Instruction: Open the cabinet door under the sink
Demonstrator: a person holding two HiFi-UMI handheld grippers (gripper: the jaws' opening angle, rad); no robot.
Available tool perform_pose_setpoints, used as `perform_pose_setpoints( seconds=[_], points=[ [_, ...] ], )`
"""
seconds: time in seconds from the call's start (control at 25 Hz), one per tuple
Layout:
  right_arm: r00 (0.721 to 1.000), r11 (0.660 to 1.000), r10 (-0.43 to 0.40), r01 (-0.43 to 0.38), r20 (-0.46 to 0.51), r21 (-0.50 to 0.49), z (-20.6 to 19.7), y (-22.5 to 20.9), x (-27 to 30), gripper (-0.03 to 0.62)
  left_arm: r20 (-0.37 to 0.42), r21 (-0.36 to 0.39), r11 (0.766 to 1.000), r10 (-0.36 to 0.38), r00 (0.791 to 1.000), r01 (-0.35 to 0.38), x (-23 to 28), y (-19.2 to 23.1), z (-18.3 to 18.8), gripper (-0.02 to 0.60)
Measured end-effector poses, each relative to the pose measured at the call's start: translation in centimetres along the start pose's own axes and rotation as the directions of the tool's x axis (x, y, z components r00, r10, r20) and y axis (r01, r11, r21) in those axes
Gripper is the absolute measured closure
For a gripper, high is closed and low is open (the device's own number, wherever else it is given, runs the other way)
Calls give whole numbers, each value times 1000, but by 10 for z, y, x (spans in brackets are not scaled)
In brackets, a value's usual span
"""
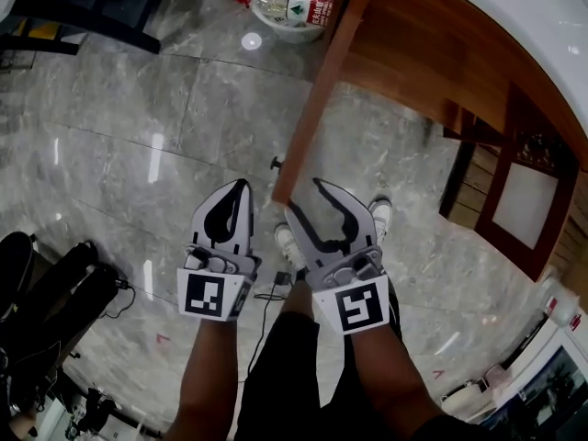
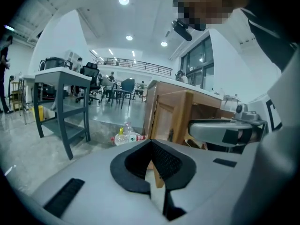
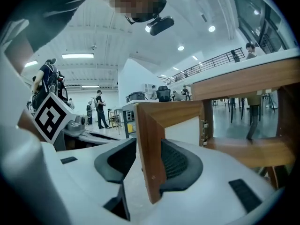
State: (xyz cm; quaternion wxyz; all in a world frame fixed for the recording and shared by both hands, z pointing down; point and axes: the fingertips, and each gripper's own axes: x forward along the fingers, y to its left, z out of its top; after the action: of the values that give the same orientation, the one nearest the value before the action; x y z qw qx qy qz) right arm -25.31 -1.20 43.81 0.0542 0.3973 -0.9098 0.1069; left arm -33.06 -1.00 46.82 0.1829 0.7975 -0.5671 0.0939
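Observation:
The wooden cabinet door [image 1: 317,99] stands swung out over the floor, with its free edge toward me. My right gripper [image 1: 301,196] has that edge between its jaws. In the right gripper view the door's frame [image 3: 149,125] sits upright between the dark pads [image 3: 180,161], which press on it. My left gripper [image 1: 242,186] hovers just left of the door's corner, shut with nothing in it. In the left gripper view its tips [image 2: 152,149] meet, and the door [image 2: 171,111] stands ahead to the right.
A second door with a pale panel [image 1: 519,191] hangs open at the right under the white countertop [image 1: 551,16]. A basin of bottles [image 1: 289,3] sits on the floor past the door. Black chairs [image 1: 37,283] stand at lower left. A cable [image 1: 271,292] lies by my feet.

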Motion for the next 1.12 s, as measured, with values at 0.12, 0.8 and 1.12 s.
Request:
perform_pose_setpoints(
  seconds=[0.12,0.8,1.12],
  points=[
    [1000,1000,-5,5,-1,15,1,10,8,407,-20,18,1000,19,1000,-18,-11,14,-2,566],
    [995,995,-97,97,19,4,16,12,-39,407,41,21,997,-73,996,72,-49,-13,25,566],
    [987,987,-158,159,32,-32,74,-6,-140,445,64,50,991,-128,990,125,-75,-86,72,566]
  ],
)
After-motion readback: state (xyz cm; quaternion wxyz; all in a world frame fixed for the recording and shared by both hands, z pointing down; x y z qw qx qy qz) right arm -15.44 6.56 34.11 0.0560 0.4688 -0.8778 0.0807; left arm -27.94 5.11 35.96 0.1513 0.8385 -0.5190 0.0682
